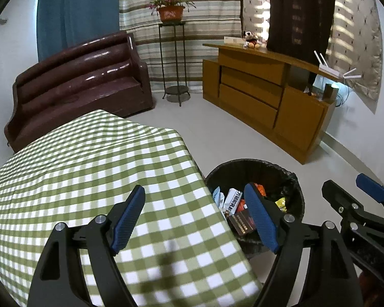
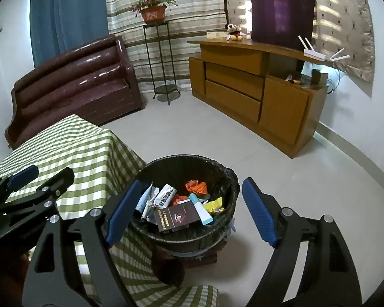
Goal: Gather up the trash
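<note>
A black bin (image 2: 187, 159) lined with a dark bag stands on the floor against the table's corner. Inside lie a dark brown booklet (image 2: 178, 217), white wrappers (image 2: 166, 195), an orange wrapper (image 2: 195, 186), a yellow wrapper (image 2: 213, 206) and a pale blue tube (image 2: 201, 209). My right gripper (image 2: 191, 182) hangs open above the bin with nothing between its blue pads. My left gripper (image 1: 194, 189) is open too, empty, over the table's edge beside the bin (image 1: 256, 164). Each gripper shows in the other's view: the right gripper (image 1: 344, 181), the left gripper (image 2: 51, 171).
The table wears a green and white checked cloth (image 1: 89, 166). Beyond it stand a brown sofa (image 1: 76, 81), a tall metal stand with a potted plant (image 1: 171, 12), and a wooden cabinet (image 1: 263, 97) carrying a plush toy (image 1: 252, 39) and a white router (image 1: 330, 70). Pale tiled floor (image 2: 281, 174) lies right of the bin.
</note>
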`<state>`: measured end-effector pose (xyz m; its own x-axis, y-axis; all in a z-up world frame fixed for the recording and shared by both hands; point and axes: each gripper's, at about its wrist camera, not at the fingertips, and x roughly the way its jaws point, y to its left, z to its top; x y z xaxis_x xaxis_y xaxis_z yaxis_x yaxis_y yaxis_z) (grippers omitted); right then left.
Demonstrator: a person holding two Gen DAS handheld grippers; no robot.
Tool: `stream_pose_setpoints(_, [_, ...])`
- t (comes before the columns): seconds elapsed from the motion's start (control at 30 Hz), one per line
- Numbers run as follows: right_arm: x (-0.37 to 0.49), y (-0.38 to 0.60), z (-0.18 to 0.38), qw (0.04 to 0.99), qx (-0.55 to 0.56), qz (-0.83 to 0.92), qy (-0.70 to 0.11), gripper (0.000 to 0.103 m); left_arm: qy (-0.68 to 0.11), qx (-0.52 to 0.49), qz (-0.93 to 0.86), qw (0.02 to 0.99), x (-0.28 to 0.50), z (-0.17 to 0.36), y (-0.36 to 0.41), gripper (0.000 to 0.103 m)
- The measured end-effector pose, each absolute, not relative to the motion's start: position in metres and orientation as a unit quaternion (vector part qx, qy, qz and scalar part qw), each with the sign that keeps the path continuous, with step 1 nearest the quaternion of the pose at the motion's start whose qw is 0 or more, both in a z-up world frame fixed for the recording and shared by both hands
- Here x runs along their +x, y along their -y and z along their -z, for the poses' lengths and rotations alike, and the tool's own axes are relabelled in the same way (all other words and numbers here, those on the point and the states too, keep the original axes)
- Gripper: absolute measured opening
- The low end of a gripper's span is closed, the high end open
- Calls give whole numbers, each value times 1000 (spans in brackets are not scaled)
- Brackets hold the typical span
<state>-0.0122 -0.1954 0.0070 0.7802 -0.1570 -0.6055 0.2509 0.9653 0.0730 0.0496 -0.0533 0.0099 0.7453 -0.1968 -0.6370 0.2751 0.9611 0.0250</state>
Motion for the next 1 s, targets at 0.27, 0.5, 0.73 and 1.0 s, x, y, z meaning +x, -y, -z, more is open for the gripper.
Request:
stream_pose_setpoints(0.27, [-43, 185, -26, 948, 61, 107, -295, 80, -313, 57, 121, 940, 18, -28, 43, 79])
stream_pose_setpoints(0.5, [-62, 179, -35, 951, 54, 103, -286, 80, -302, 56, 112, 945, -5, -34, 33, 80])
stream_pose_setpoints(0.73, [-75, 178, -40, 953, 54, 103, -278, 80, -294, 54, 108, 948, -18, -37, 27, 80])
stream_pose_setpoints(1.0, [-78, 177, -39, 954, 53, 103, -278, 80, -291, 53, 108, 949, -24, -37, 26, 80])
